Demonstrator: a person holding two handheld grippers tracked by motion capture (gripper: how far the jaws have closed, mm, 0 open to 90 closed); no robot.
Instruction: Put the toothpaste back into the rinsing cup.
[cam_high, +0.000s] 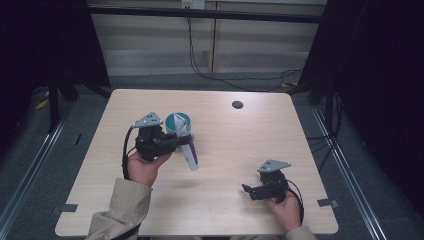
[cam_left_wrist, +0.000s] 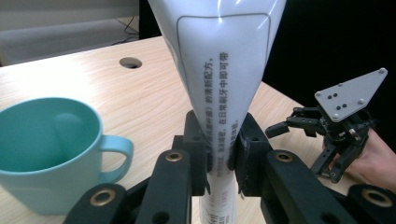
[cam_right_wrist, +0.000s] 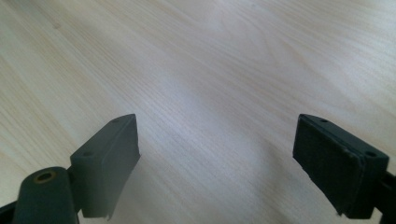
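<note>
The left gripper (cam_high: 172, 142) is clamped tight on a white squeezable plastic tube (cam_high: 187, 145), looks like toothpaste, with its black pads (cam_left_wrist: 247, 154) pinching the narrow part of the tube from both sides. In the high view the tube hangs tilted in the air just in front of a round teal ceramic mug (cam_high: 178, 121), with its magenta end pointing down toward the pale wooden table (cam_high: 240, 145) and its flat crimped end up near the mug's rim. From the left gripper view the tube (cam_left_wrist: 222, 70) fans out wide at the top, and there's a thin rounded outline printed on it with a few columns of small black Chinese characters running down the side. I can make out that it's Chinese text, but it's too small and curved for me to read properly, and I can't spot a brand name. The mug (cam_left_wrist: 49, 149) sits just left of the tube in that view, handle pointing toward the gripper. The right gripper (cam_high: 252, 191) is well off to the other side near the table's front edge, and its jaws are spread wide apart with nothing between them, just bare wood grain (cam_right_wrist: 210, 93) in the right gripper view. You can also see it (cam_left_wrist: 299, 126) from the left gripper view with its grey three-cornered plate on top. There's a small dark round hole (cam_high: 237, 104) in the table farther back.
</note>
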